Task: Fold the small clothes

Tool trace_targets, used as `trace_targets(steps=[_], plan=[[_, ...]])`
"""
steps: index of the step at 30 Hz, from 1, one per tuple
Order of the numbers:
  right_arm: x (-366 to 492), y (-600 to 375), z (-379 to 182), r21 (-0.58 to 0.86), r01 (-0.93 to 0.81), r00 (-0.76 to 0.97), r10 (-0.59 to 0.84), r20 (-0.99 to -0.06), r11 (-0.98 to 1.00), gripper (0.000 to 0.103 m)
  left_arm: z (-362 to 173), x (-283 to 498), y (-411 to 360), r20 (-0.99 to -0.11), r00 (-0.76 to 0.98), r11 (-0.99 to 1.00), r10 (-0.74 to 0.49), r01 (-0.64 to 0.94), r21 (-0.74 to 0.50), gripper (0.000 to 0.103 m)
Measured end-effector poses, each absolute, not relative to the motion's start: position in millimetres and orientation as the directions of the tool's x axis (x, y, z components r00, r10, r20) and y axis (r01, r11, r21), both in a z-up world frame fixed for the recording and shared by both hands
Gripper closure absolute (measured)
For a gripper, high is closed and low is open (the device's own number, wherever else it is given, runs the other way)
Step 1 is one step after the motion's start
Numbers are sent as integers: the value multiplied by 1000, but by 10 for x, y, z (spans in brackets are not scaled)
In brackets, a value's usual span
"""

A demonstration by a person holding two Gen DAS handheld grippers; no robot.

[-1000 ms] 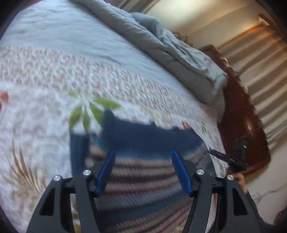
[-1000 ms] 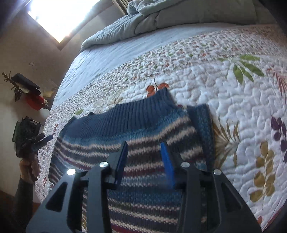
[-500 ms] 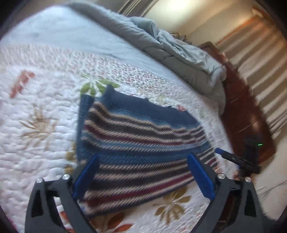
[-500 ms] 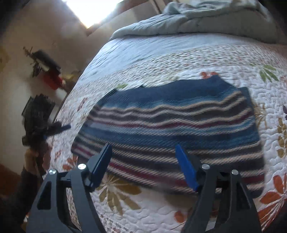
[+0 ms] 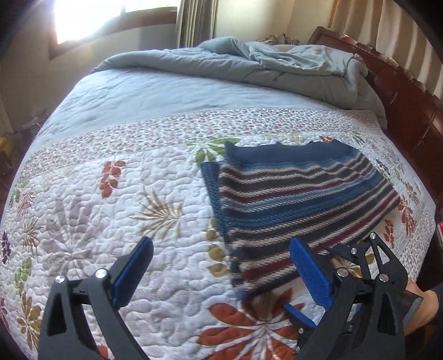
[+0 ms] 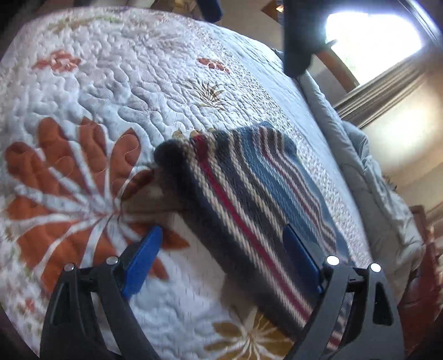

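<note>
A small striped knit garment [image 5: 293, 193], blue with cream, dark and red bands, lies folded flat on the floral quilt [image 5: 110, 207]. My left gripper [image 5: 221, 274] is open and empty, low over the quilt at the garment's near left corner. In the right wrist view the same garment [image 6: 254, 193] fills the middle. My right gripper [image 6: 224, 263] is open and empty, its right finger over the garment's near edge and its left finger over bare quilt. The right gripper also shows in the left wrist view [image 5: 360, 271], beside the left one.
A rumpled grey duvet [image 5: 249, 63] lies across the far end of the bed. A dark wooden bed frame [image 5: 409, 91] runs along the right side. A bright window [image 5: 110, 16] and curtains are behind. The quilt's edge drops off at the right.
Both grippers have let go of the garment, opened wide and pulled back toward its near edge. The garment now lies flat on the quilt. The left view has swung left.
</note>
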State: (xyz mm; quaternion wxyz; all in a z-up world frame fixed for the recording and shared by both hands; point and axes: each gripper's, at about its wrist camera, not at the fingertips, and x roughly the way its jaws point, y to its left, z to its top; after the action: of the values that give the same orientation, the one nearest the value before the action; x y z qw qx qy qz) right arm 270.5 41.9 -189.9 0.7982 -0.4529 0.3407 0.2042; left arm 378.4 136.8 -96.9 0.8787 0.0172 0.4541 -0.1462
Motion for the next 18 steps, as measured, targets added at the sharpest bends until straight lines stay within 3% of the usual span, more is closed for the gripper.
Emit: trace_targets(steps=[7, 18], plan=[[2915, 760, -2095, -638, -604, 722, -11, -692, 478, 12, -1222, 4097, 1655, -824, 501, 955, -265, 257, -150, 4], [3290, 736, -2053, -575, -594, 698, 6, -716, 562, 10, -1964, 5234, 1646, -818, 140, 823, -558, 225, -522, 4]])
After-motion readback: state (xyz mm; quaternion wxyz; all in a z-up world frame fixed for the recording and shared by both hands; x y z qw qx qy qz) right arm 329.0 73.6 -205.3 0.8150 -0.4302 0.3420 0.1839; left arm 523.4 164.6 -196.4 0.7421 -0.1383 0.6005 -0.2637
